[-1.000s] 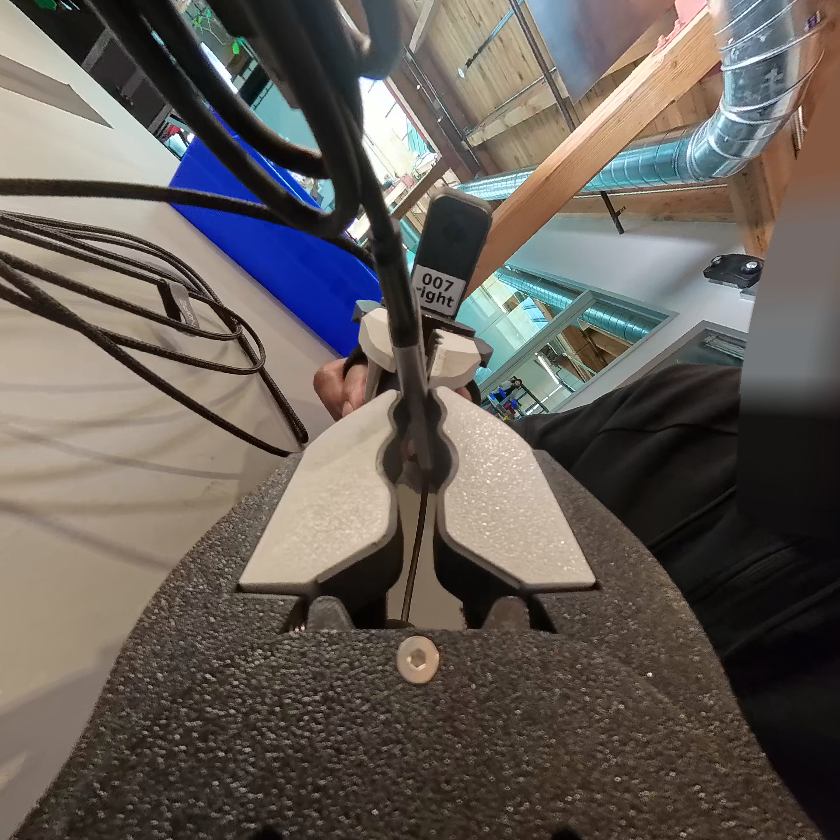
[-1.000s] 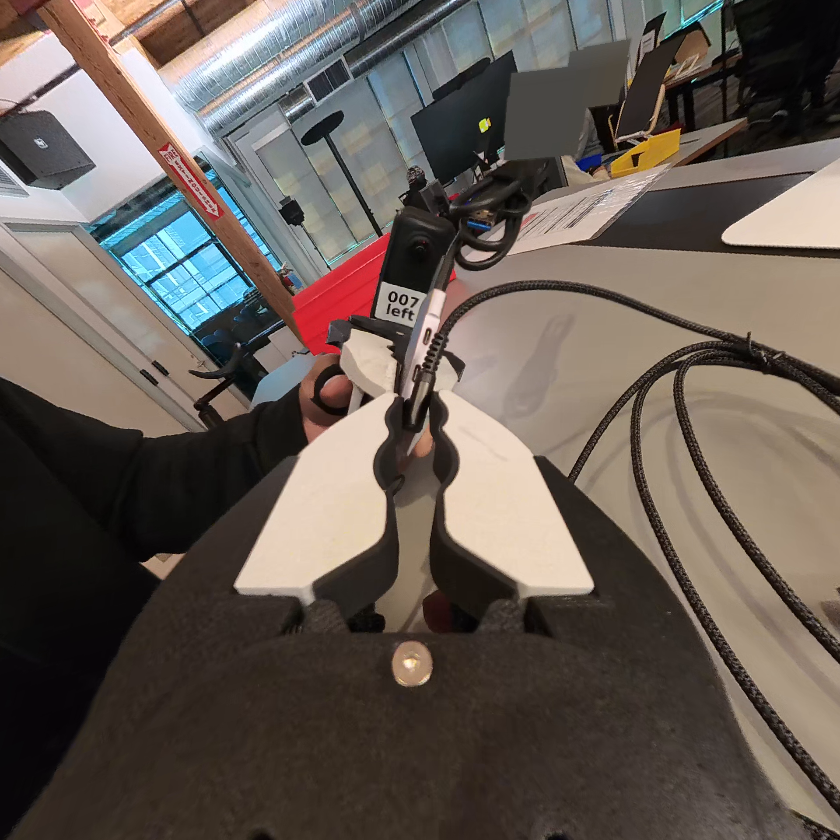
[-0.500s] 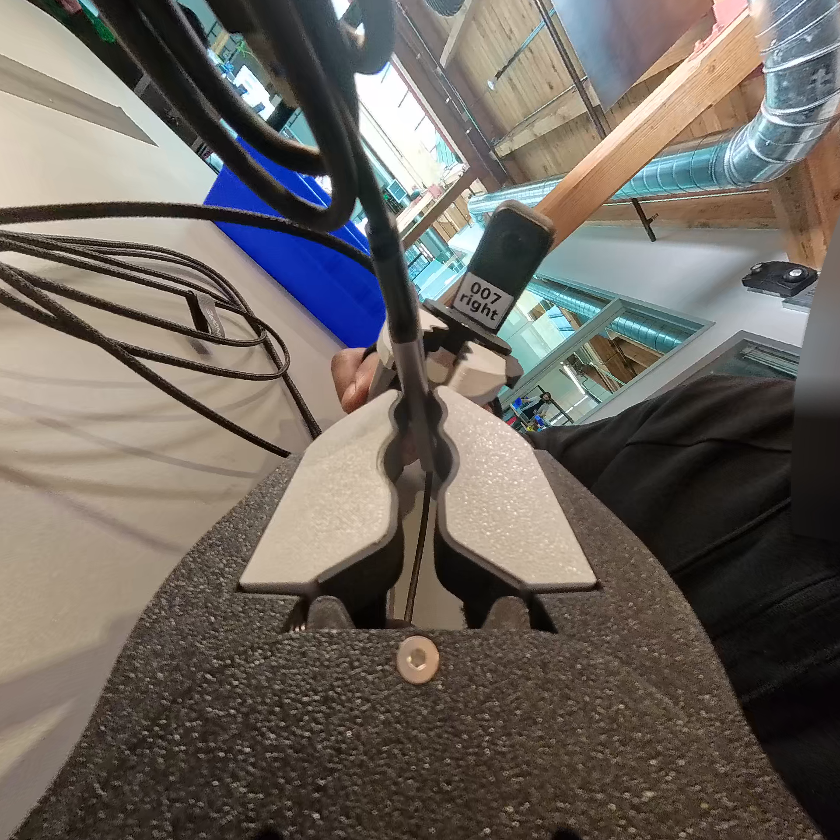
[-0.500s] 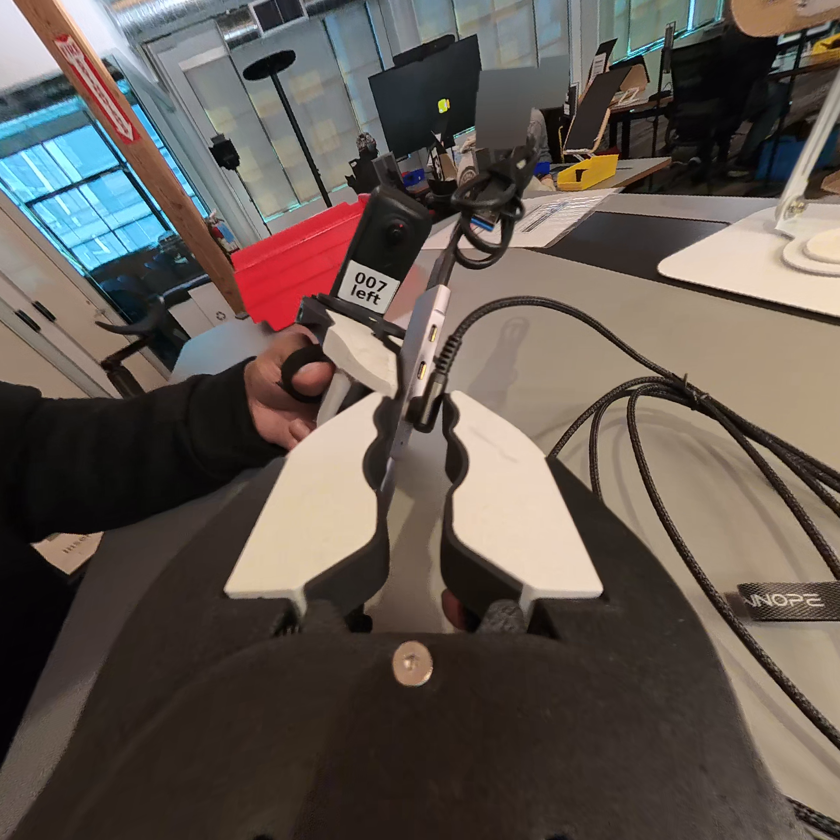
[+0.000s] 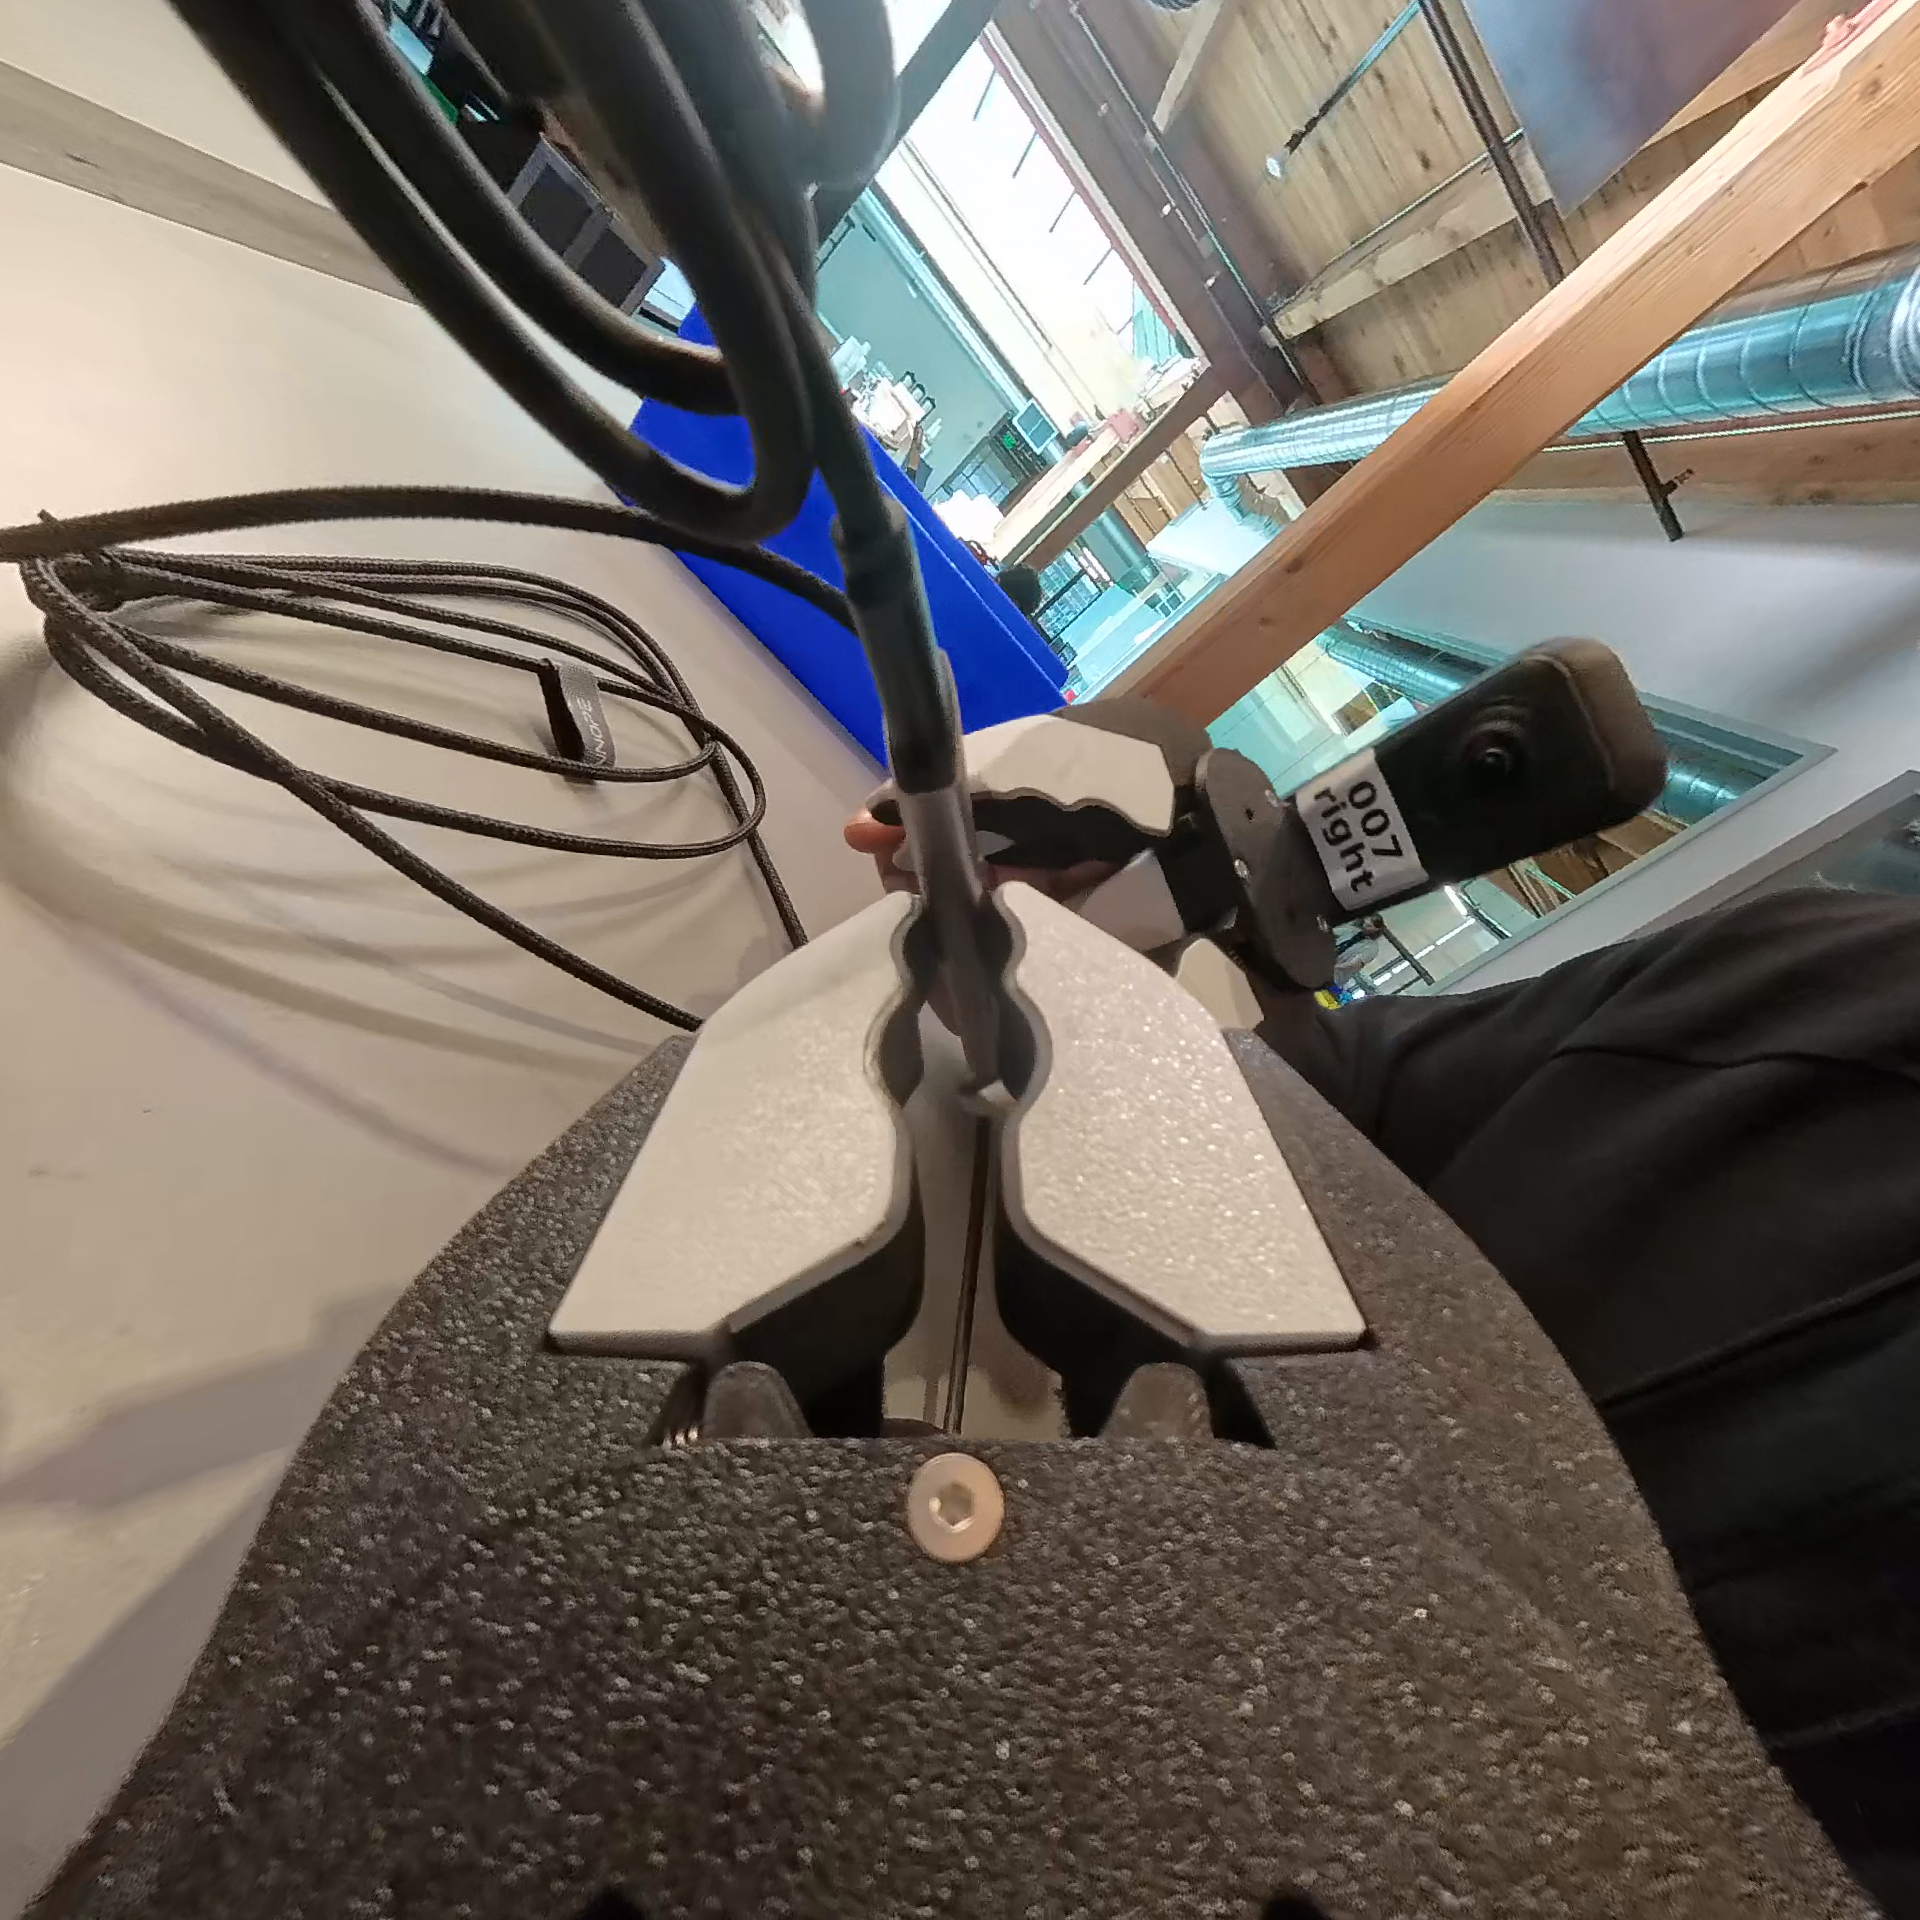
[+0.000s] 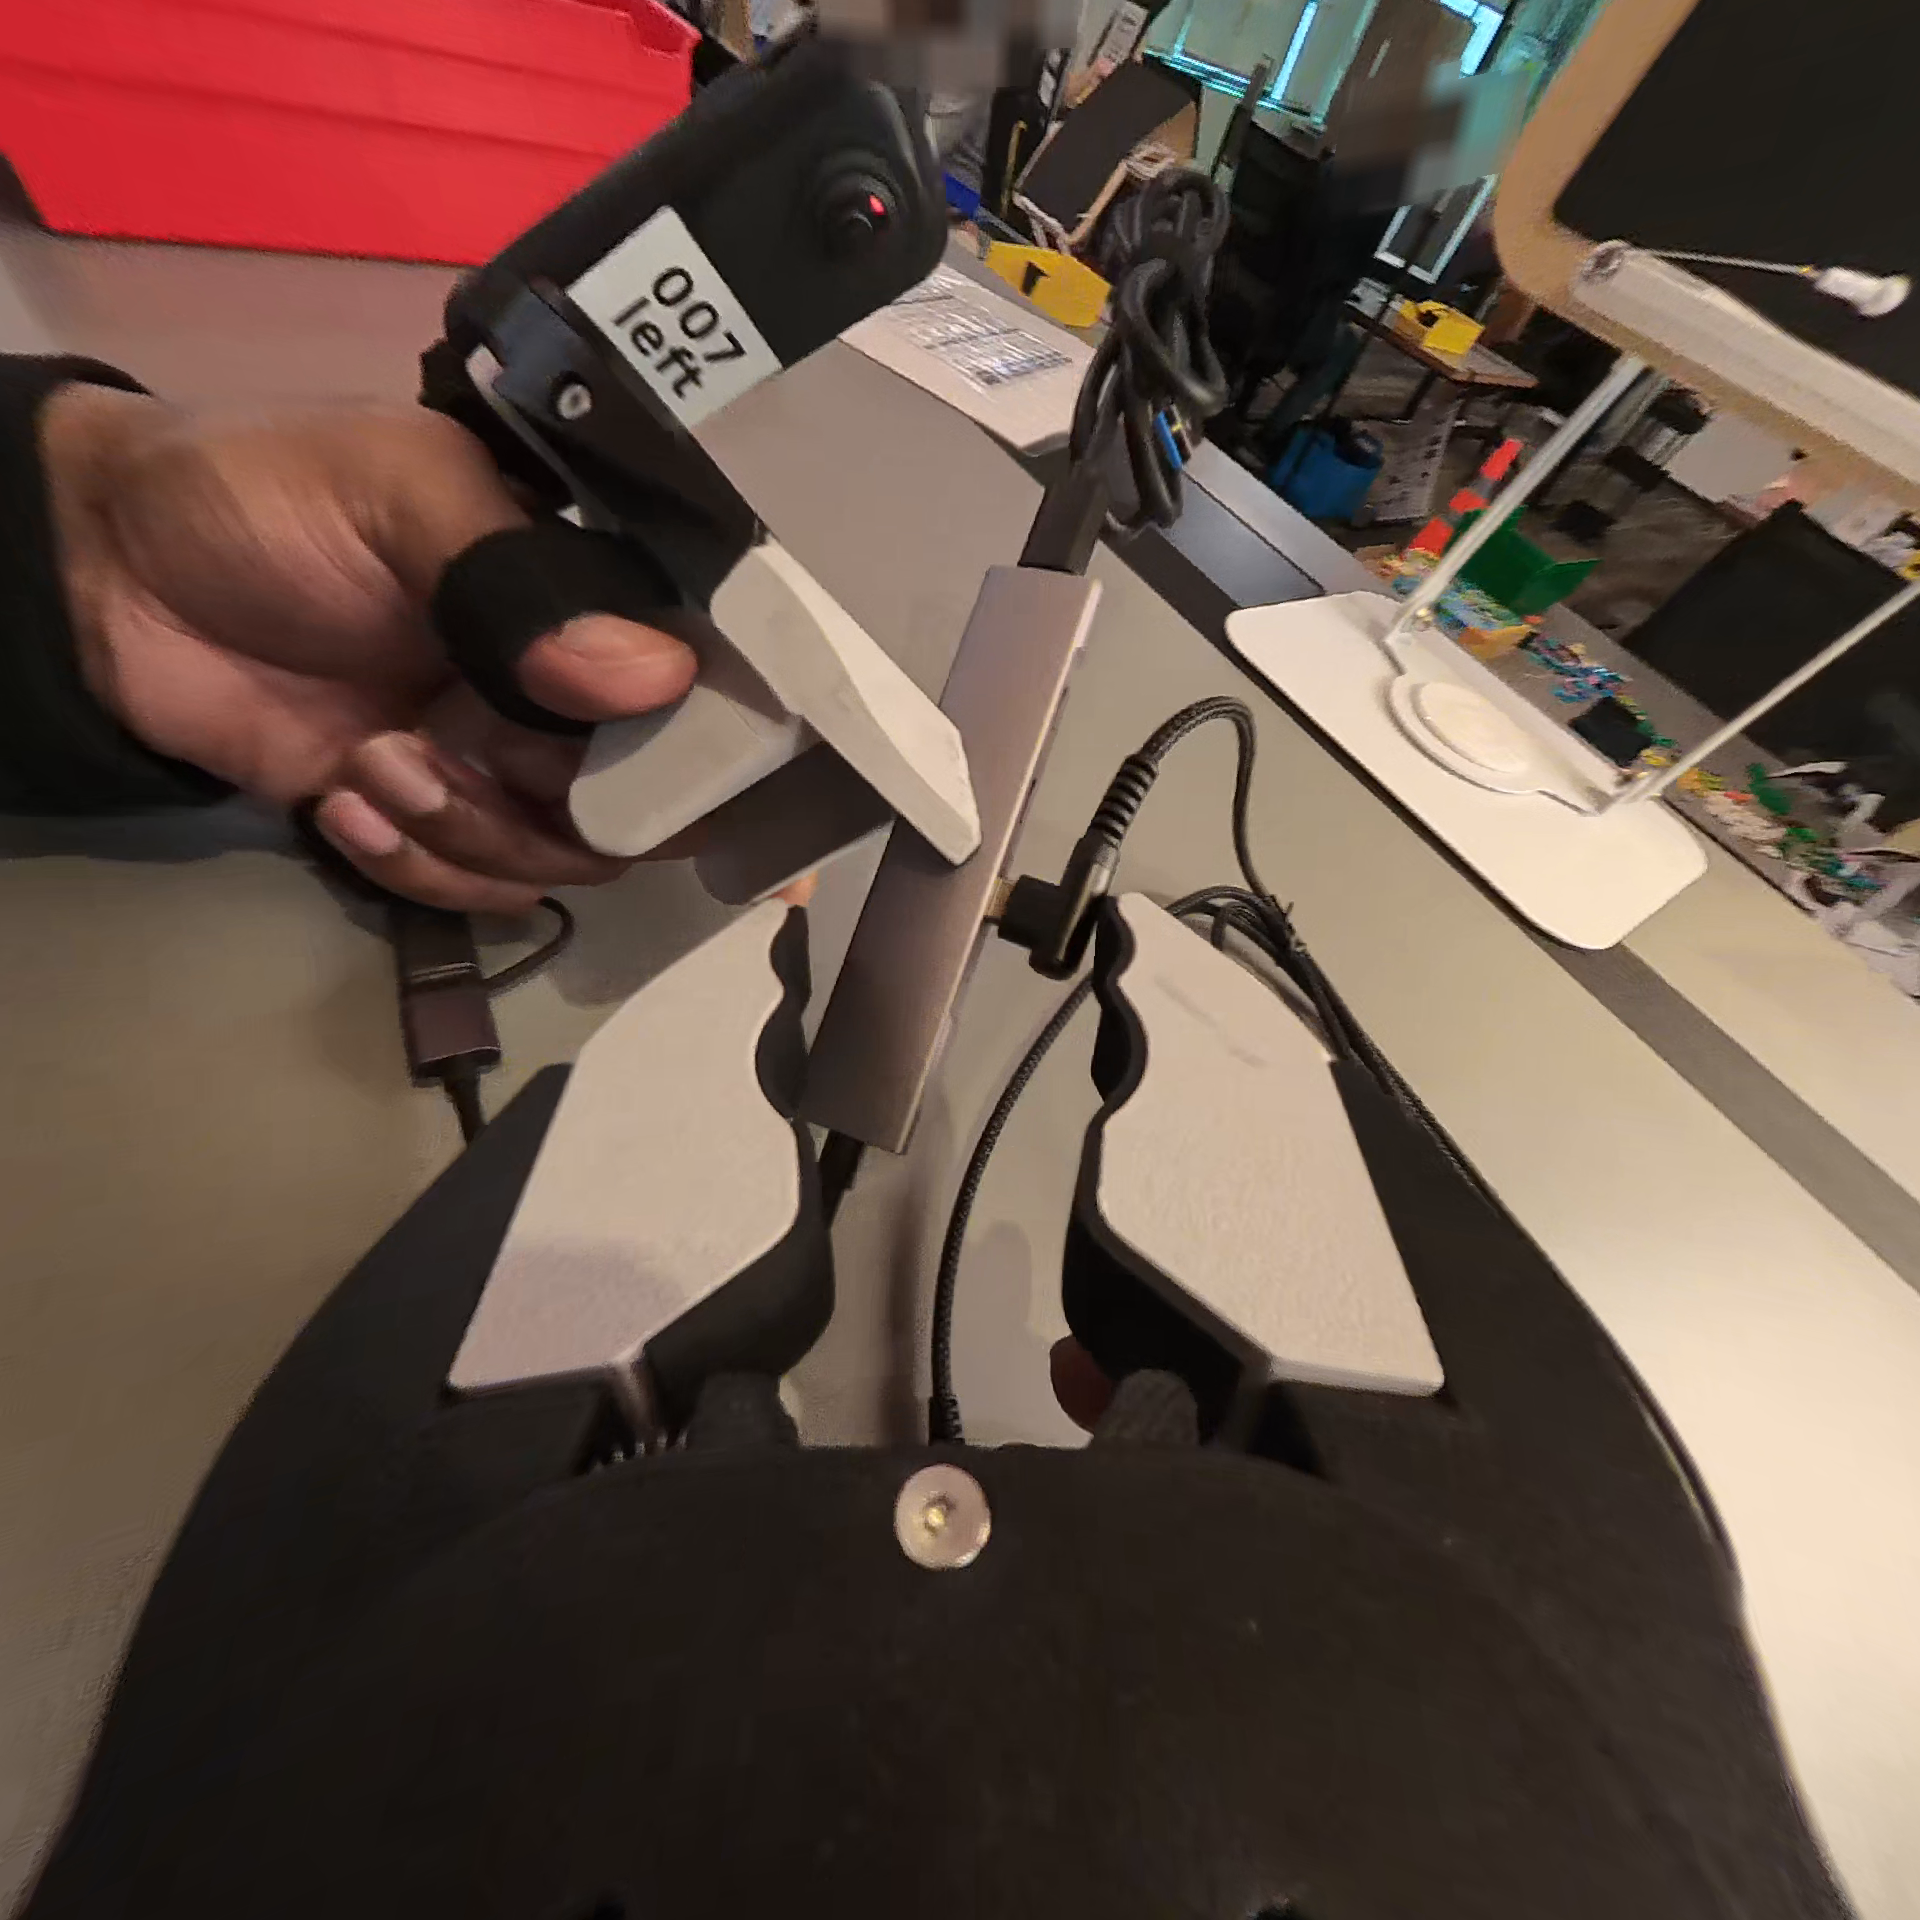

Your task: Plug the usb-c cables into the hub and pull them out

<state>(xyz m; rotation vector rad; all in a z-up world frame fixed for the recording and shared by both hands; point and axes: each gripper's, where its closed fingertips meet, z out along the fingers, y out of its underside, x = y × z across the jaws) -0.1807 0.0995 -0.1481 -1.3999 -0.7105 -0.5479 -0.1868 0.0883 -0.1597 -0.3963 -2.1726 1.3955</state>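
My left gripper (image 5: 961, 940) is shut on the grey USB hub (image 5: 951, 883), seen edge-on, and holds it above the table. In the right wrist view the hub (image 6: 997, 748) stands tilted, clamped by the left gripper (image 6: 935, 821). A black angled USB-C plug (image 6: 1049, 920) sits in the hub's side port; its braided cable (image 6: 977, 1195) runs down between my right gripper's fingers. My right gripper (image 6: 956, 935) is open wide, with the hub's lower end and the plug between its fingers. The plug lies close to the right fingertip (image 6: 1127, 935).
The hub's own black cord hangs bundled above it (image 6: 1153, 343). Coiled braided cable lies on the grey table (image 5: 364, 675). A small dark adapter (image 6: 447, 1018) lies on the table at left. A white stand base (image 6: 1455, 748), a red bin (image 6: 312, 104) and a blue bin (image 5: 831, 592) border the table. Both grippers' tips are close together, under 4 cm apart.
My right gripper has opened from shut on the plug to wide open and has let go of it. The plug stays in the hub. The left gripper still holds the hub.
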